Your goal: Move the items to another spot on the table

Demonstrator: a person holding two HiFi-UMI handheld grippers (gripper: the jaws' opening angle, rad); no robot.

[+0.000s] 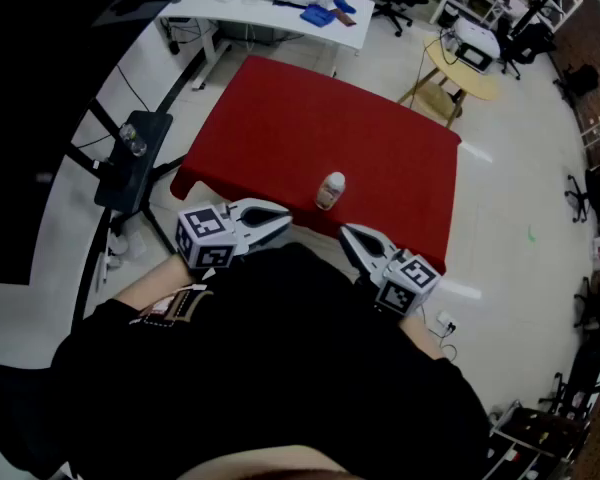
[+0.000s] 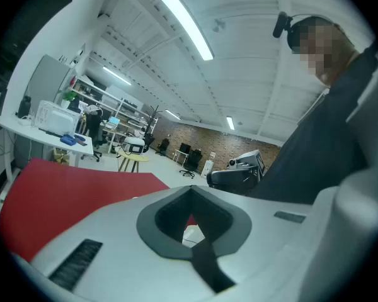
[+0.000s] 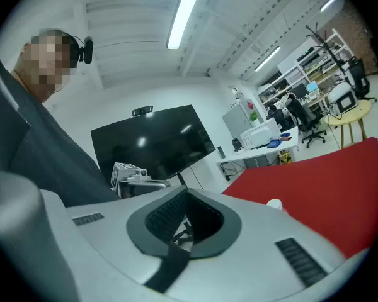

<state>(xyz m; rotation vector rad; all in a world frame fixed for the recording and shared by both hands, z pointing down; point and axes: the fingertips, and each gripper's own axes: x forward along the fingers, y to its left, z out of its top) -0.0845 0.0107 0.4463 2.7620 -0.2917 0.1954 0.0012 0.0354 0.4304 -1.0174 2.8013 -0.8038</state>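
Closest in, the person's dark top fills the bottom of the head view & hides the near edge of the counter [image 1: 280,118], so can't say if anything sits right at that edge. Both tools are tucked in vs. the body. The left hand-held gripper [image 1: 280,224] has its jaws pressed together w/ nothing between them. The right hand-held gripper [image 1: 352,236] looks the same in its own view, closed up & empty. Just beyond, between the two tips, stands the small bottle [image 1: 330,190], upright on the red cloth near the front edge and apart from both grippers. So I'd judge nothing is under way on it right now: approach, grab, carry & put-down are all left to do. Task says items, pl., but only this one shows on the red top. Its label is too small to read, contents unclear, and in the right gripper view only its white cap pokes over the jaw. Farther off are a round yellow table [image 1: 460,63] & a white desk [image 1: 270,8], details too small to make out.
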